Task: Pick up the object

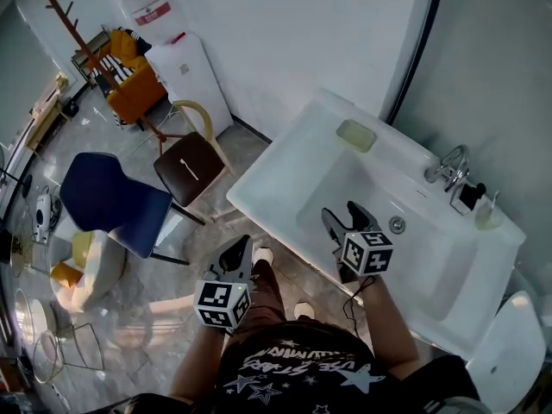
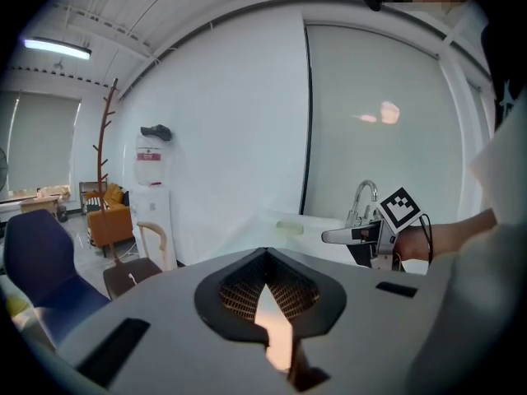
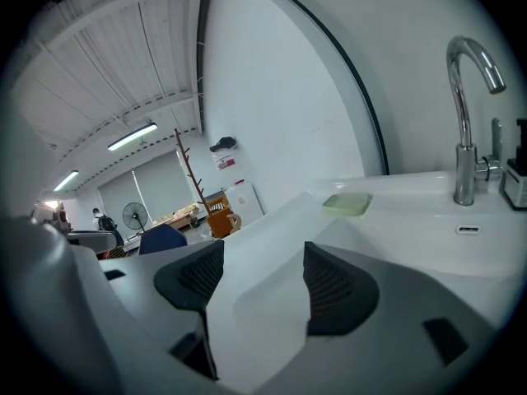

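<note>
Well ahead of the right claw [image 3: 262, 278], whose jaws stand apart and empty over the sink [image 3: 412, 220], a pale green pad [image 3: 348, 204] lies on the rim. Beside it, the left claw [image 2: 265, 286] is clenched on nothing. A shallow reach could knock the pad into the basin.

Bright, even ceiling light; fisheye-warped gripper views.

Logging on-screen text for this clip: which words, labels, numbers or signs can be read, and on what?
No text reads clearly.
Shirt print: white lettering, too blurred to read.
Red-and-white sign above the white cabinet: too small to read.
Left marker cube, right marker cube: square patterns, no words.
</note>
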`<act>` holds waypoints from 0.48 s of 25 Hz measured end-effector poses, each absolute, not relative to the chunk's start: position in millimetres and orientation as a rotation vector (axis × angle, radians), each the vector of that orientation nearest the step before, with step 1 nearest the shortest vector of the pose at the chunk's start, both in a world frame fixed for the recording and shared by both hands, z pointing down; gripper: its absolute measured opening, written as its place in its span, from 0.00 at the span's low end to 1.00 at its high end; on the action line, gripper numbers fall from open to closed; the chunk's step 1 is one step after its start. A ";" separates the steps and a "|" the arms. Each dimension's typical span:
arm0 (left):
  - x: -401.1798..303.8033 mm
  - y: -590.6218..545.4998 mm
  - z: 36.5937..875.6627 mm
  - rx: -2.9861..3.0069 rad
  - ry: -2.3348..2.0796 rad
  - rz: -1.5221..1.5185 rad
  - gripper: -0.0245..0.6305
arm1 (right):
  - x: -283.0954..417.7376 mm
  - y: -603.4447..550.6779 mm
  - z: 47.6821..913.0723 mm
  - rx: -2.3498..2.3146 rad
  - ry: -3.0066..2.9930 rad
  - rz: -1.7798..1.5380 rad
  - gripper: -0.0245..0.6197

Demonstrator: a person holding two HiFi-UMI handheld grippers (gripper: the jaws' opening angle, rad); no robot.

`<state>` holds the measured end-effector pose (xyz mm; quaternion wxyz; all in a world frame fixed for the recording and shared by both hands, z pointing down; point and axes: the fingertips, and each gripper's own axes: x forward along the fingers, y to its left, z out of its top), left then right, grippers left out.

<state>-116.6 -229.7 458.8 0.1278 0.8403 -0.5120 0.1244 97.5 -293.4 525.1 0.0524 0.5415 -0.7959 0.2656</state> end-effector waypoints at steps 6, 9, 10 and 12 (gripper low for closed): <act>-113.8 -317.6 471.5 2.499 -1.344 0.371 0.06 | 105.7 -348.1 532.5 1.787 -2.310 0.830 0.50; -104.6 -369.9 476.3 2.547 -1.240 0.394 0.06 | 110.8 -384.5 539.6 1.861 -2.242 0.853 0.50; -101.8 -387.5 477.7 2.558 -1.210 0.402 0.06 | 112.4 -397.8 542.4 1.883 -2.218 0.862 0.50; -96.2 -420.4 479.5 2.581 -1.148 0.416 0.06 | 115.9 -423.6 547.5 1.927 -2.167 0.881 0.50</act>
